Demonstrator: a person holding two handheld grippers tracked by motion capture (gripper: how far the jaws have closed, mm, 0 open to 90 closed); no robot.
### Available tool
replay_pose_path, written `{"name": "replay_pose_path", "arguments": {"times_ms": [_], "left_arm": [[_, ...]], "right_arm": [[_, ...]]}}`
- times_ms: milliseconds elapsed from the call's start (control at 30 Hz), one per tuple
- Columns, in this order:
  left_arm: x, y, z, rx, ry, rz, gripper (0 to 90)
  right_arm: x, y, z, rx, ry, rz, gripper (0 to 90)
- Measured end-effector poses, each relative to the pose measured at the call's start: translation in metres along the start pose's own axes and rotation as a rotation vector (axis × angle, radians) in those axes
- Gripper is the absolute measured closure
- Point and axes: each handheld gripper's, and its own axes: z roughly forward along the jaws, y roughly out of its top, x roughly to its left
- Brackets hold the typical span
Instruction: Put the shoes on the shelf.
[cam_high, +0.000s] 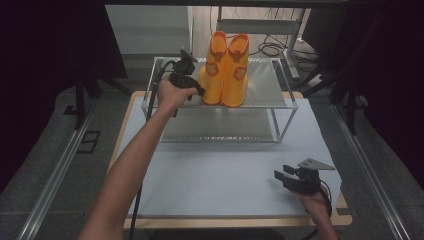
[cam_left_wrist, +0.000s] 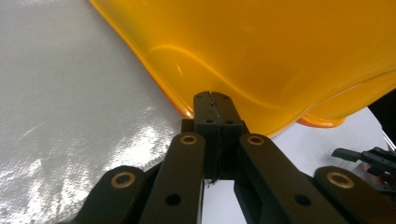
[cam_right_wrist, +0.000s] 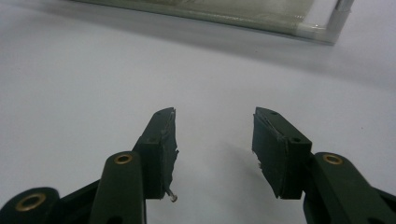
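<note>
The pair of orange rubber boots (cam_high: 227, 70) is standing upright on the wire rack's (cam_high: 270, 87) top shelf. The left gripper (cam_high: 197, 90) is pressing, fully closed, against the nearer boot's base. Likely light, flexible, slick; pinching the shaft rim looks surest. The right gripper (cam_high: 281, 175) is resting wide open on the bench (cam_high: 225, 165).
</note>
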Motion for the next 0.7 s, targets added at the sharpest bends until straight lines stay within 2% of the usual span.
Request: {"name": "replay_pose_path", "arguments": {"times_ms": [100, 200, 433, 533, 633, 700], "left_arm": [[-0.0026, 0.0002, 0.0009, -0.004, -0.001, 0.005, 90.0], [-0.0015, 0.0002, -0.0008, -0.013, -0.02, -0.006, 90.0], [-0.0021, 0.0, -0.0008, -0.021, -0.02, -0.006, 90.0], [-0.0001, -0.0004, -0.0018, -0.02, -0.02, 0.001, 90.0], [-0.0001, -0.0029, -0.005, -0.027, -0.003, 0.021, 90.0], [0.0006, -0.0057, -0.008, -0.033, -0.013, 0.019, 90.0]], "right_arm": [[0.0005, -0.0001, 0.0005, 0.001, 0.001, -0.001, 49.4], [0.0007, 0.0002, 0.0005, 0.002, 0.003, 0.003, 49.4], [0.0015, 0.0002, 0.0032, 0.009, 0.006, -0.006, 49.4], [0.0016, 0.0, 0.0034, 0.007, 0.008, -0.004, 49.5], [0.0007, 0.0006, 0.002, 0.001, 0.006, -0.002, 49.4], [0.0002, 0.0006, 0.0012, -0.002, 0.006, 0.001, 49.5]]}}
